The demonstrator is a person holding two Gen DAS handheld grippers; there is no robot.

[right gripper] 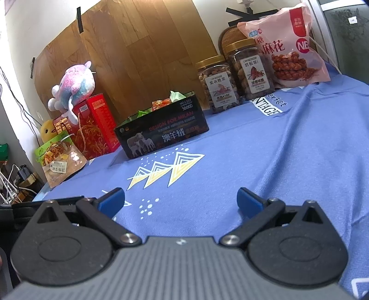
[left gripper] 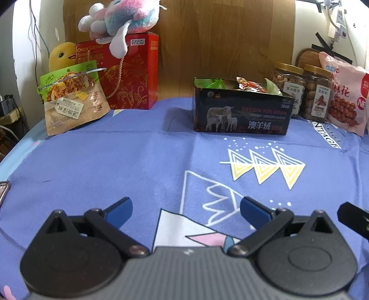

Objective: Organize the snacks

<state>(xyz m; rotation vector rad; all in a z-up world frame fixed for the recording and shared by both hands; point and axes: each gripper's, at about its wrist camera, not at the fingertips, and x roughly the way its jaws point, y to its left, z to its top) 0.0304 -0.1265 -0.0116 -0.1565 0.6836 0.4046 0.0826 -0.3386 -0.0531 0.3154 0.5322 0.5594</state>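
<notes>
Snacks sit lined up along the far edge of the tabletop, which is draped in a blue cloth with yellow triangle prints. Dead centre at the back stands the dark box with sheep on its side, top open, and wrapped snacks poke out above its rim, green wrappers on one side, an orange one in the middle. Just to its right, two clear nut jars with gold lids stand side by side, close together, and a pink snack bag leans upright beyond them. Over on the left, a green-topped pouch props up in front of a red gift box, and a pastel plush toy lies on top of that box, with a yellow plush peeking out behind the pouch.

Now the grippers. Left gripper hangs low over the bare cloth, well short of the dark box, its blue-tipped fingers spread wide with nothing between them. Right gripper is tilted, also above open cloth, fingers wide apart and empty, the box off ahead and to its left. From the left wrist view, a black part of the other tool edges in at the right border.
</notes>
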